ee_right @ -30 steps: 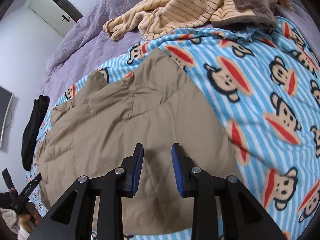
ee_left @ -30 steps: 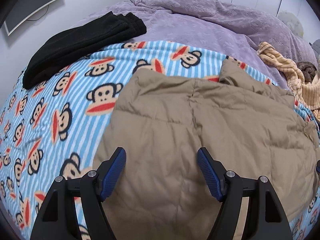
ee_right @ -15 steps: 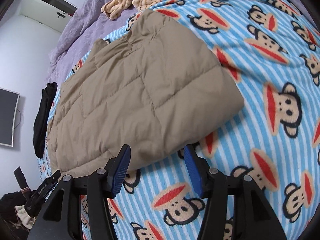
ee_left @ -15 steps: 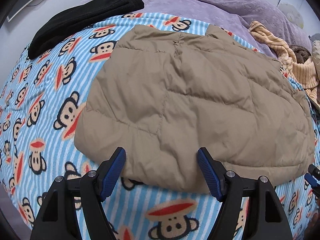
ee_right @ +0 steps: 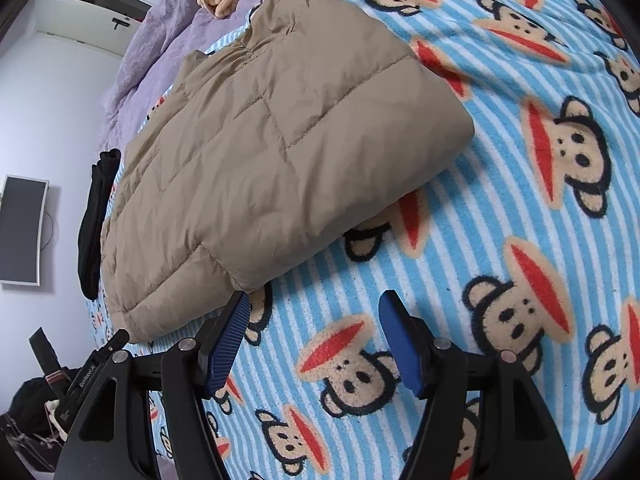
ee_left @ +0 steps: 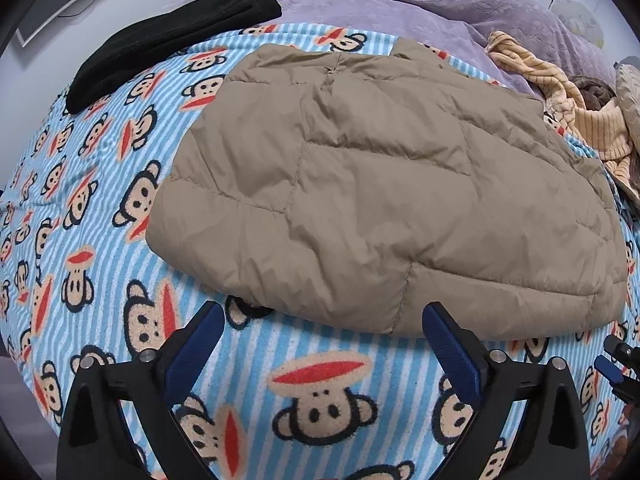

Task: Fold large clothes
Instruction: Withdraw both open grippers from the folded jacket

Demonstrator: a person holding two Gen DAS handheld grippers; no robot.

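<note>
Monkey-print blanket (ee_left: pixel 328 364); folded tan jacket (ee_left: pixel 380 184) lengthwise left-right; both claws spread wide, empty

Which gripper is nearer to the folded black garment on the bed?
Left. The black garment lies beyond the tan jacket on the left gripper's side; the right gripper is at the jacket's opposite end.

Tan quilted puffer jacket (ee_left: pixel 384 184) (ee_right: pixel 276 152) lies folded flat on striped fleece blanket with cartoon monkey print (ee_left: pixel 320 392) (ee_right: pixel 500 240). Smooth stitched panels face up, surface lightly creased. Near edge rounded and puffy, thick with doubled layers; one corner juts toward blanket's open area. Collar end points away, toward far side of bed. Nothing holds it.
</note>
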